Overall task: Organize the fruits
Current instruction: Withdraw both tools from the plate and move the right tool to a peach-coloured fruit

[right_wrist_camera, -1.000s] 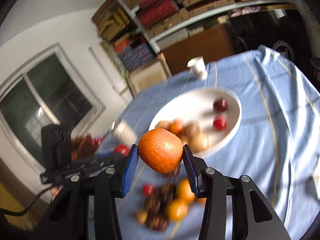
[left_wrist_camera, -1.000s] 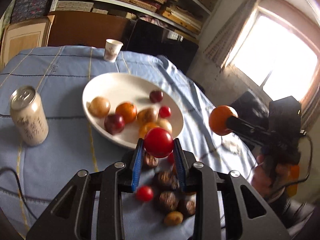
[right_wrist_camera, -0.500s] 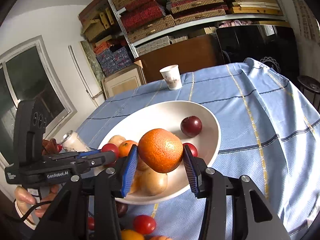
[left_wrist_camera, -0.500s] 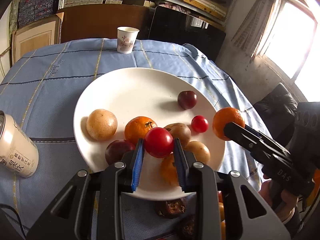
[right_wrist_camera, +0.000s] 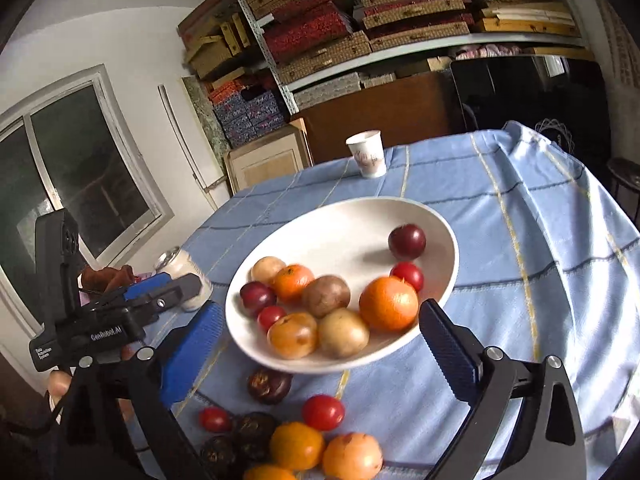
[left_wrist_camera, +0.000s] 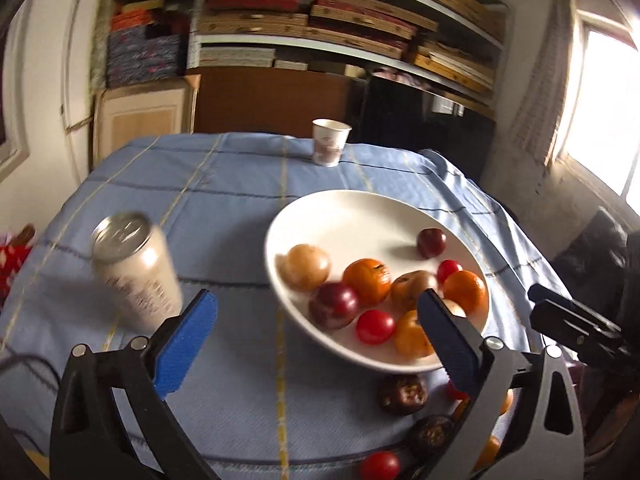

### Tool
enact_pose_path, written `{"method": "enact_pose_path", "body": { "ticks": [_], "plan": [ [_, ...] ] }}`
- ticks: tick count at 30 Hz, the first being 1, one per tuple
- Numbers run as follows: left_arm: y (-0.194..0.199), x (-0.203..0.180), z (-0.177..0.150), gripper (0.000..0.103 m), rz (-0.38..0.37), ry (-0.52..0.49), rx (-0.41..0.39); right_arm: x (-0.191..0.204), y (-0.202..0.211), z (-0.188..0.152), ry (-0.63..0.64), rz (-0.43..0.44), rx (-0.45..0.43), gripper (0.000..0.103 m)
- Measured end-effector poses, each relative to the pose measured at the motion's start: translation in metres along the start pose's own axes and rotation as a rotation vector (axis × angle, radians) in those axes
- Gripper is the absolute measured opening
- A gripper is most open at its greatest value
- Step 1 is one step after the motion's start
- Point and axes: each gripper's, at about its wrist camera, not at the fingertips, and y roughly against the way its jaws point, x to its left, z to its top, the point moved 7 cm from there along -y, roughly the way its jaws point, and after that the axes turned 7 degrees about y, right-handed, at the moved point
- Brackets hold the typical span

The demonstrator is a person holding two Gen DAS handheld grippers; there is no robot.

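Observation:
A white plate (left_wrist_camera: 360, 204) (right_wrist_camera: 340, 232) on the blue cloth holds several fruits. A red tomato (left_wrist_camera: 375, 326) lies near its front rim and an orange (right_wrist_camera: 388, 303) (left_wrist_camera: 466, 294) at its right side. My left gripper (left_wrist_camera: 316, 300) hovers just short of the plate, its jaws opening wide, with nothing gripped. My right gripper (right_wrist_camera: 320, 312) is also opening in front of the plate and holds nothing. Loose fruit lies on the cloth before the plate: a tomato (right_wrist_camera: 323, 412), an orange (right_wrist_camera: 296, 444) and a dark round fruit (right_wrist_camera: 269, 385) (left_wrist_camera: 402, 394).
A drink can (left_wrist_camera: 136, 272) stands left of the plate. A paper cup (left_wrist_camera: 330, 142) (right_wrist_camera: 367, 153) sits at the table's far edge. The cloth hangs over the table's right edge. Shelves and boxes fill the wall behind.
Both grippers have opened. The left let the red tomato go and the right let the orange go; both fruits now lie on the plate. The left gripper has swung leftward.

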Motion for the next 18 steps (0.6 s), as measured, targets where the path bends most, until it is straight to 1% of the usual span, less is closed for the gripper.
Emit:
{"method": "enact_pose_path", "body": {
  "ticks": [2,3,4,6,7,9,11,12,13,14,15,17,18],
  "plan": [
    [0.008,0.014,-0.006,0.098,0.01,0.033,0.006,0.004,0.005,-0.004,0.043,0.009,-0.003,0.099],
    [0.011,0.02,-0.007,0.098,0.022,0.043,0.0,0.01,0.009,-0.005,0.088,0.041,-0.006,0.099],
    [0.014,0.024,-0.008,0.098,0.034,0.052,-0.008,0.011,0.011,-0.006,0.108,0.039,0.0,0.099],
    [0.02,0.033,-0.01,0.098,0.053,0.071,-0.021,0.01,0.016,-0.012,0.148,-0.014,0.025,0.099],
    [0.022,0.036,-0.012,0.098,0.05,0.083,-0.019,0.009,0.018,-0.014,0.162,-0.028,0.04,0.099],
    [0.025,0.04,-0.016,0.098,0.039,0.104,-0.007,0.007,0.02,-0.022,0.178,-0.004,0.084,0.095],
    [0.028,0.041,-0.019,0.098,0.012,0.124,-0.003,0.0,0.019,-0.028,0.158,-0.001,0.123,0.088],
    [0.029,0.041,-0.02,0.098,-0.002,0.128,-0.001,-0.004,0.018,-0.032,0.15,-0.001,0.147,0.086],
    [0.029,0.039,-0.022,0.098,-0.011,0.125,0.006,-0.008,0.016,-0.036,0.149,-0.004,0.172,0.081],
    [0.028,0.037,-0.024,0.098,-0.009,0.117,0.012,-0.008,0.016,-0.04,0.155,-0.01,0.187,0.075],
    [0.028,0.036,-0.025,0.098,-0.007,0.113,0.013,-0.009,0.015,-0.044,0.169,-0.017,0.206,0.072],
    [0.027,0.033,-0.028,0.098,0.0,0.095,0.014,-0.009,0.011,-0.053,0.207,-0.024,0.254,0.059],
    [0.028,0.032,-0.029,0.098,-0.001,0.084,0.015,-0.007,0.01,-0.057,0.222,-0.021,0.274,0.057]
  ]
}}
